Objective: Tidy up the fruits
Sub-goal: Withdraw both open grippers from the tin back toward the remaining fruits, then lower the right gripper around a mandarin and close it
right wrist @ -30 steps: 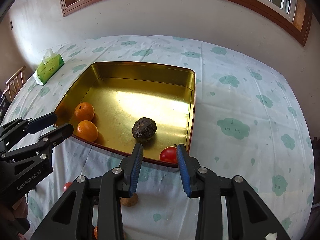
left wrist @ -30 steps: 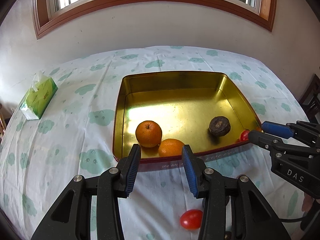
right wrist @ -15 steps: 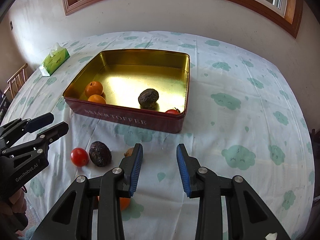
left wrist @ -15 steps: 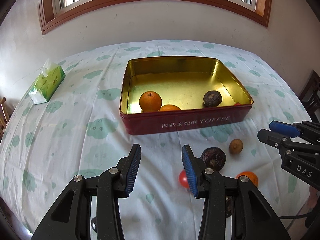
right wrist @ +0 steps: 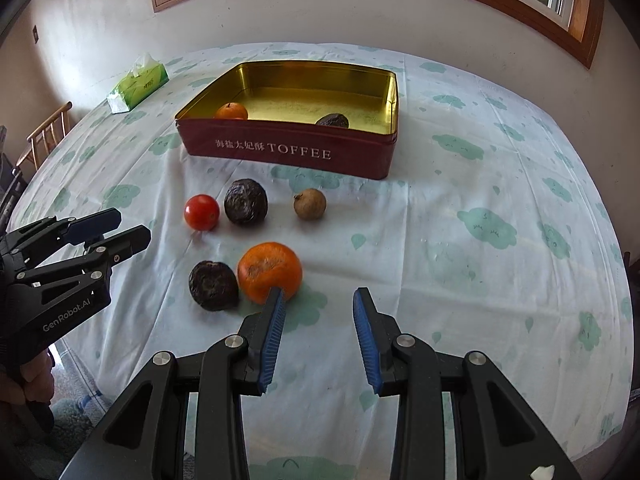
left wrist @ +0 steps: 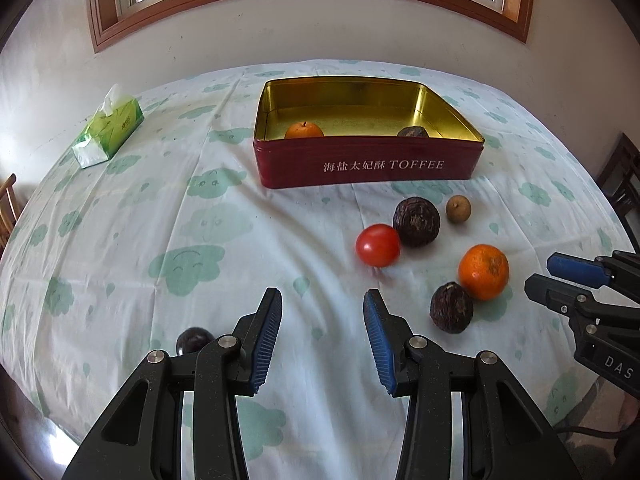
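A red toffee tin (left wrist: 368,164) (right wrist: 288,152) with a gold inside holds an orange (left wrist: 303,130) and a dark wrinkled fruit (left wrist: 413,133). In front of it on the cloth lie a tomato (left wrist: 377,245) (right wrist: 201,212), two dark wrinkled fruits (left wrist: 416,221) (left wrist: 451,307), a small brown fruit (left wrist: 458,209) (right wrist: 309,204) and an orange (left wrist: 483,272) (right wrist: 269,272). Another dark fruit (left wrist: 194,340) lies near my left fingers. My left gripper (left wrist: 322,334) is open and empty, near the front edge. My right gripper (right wrist: 318,334) is open and empty, just right of the orange.
A green tissue pack (left wrist: 109,132) (right wrist: 138,84) lies at the far left of the table. A wooden chair (right wrist: 44,132) stands off the left side. The wall and window run behind the table. The cloth hangs over the near edge.
Both grippers have pulled back from the tin and lower toward the near table edge. The loose fruits in front of the tin have come fully into view. Both stay open.
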{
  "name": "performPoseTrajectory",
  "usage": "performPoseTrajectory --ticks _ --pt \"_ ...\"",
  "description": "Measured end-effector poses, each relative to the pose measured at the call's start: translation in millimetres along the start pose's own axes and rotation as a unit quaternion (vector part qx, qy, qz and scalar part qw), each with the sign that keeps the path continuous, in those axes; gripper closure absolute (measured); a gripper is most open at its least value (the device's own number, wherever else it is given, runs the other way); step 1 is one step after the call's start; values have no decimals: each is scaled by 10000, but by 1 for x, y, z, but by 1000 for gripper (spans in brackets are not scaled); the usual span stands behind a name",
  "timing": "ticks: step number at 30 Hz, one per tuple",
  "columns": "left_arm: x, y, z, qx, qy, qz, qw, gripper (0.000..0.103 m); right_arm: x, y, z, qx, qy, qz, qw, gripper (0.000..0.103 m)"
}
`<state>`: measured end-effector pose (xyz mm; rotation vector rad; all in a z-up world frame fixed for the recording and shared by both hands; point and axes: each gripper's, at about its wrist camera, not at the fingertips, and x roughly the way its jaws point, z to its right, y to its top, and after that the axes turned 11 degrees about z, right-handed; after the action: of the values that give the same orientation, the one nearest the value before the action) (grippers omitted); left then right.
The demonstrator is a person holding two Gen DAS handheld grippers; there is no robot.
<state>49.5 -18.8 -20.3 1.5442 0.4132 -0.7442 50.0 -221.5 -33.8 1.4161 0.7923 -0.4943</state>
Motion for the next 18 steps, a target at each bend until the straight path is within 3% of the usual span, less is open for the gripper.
performPoseTrajectory --ticks 18 --pt "6 -7 -7 -150 -18 -106 9998 59 27 -9 -20 -179 190 -325 9991 70"
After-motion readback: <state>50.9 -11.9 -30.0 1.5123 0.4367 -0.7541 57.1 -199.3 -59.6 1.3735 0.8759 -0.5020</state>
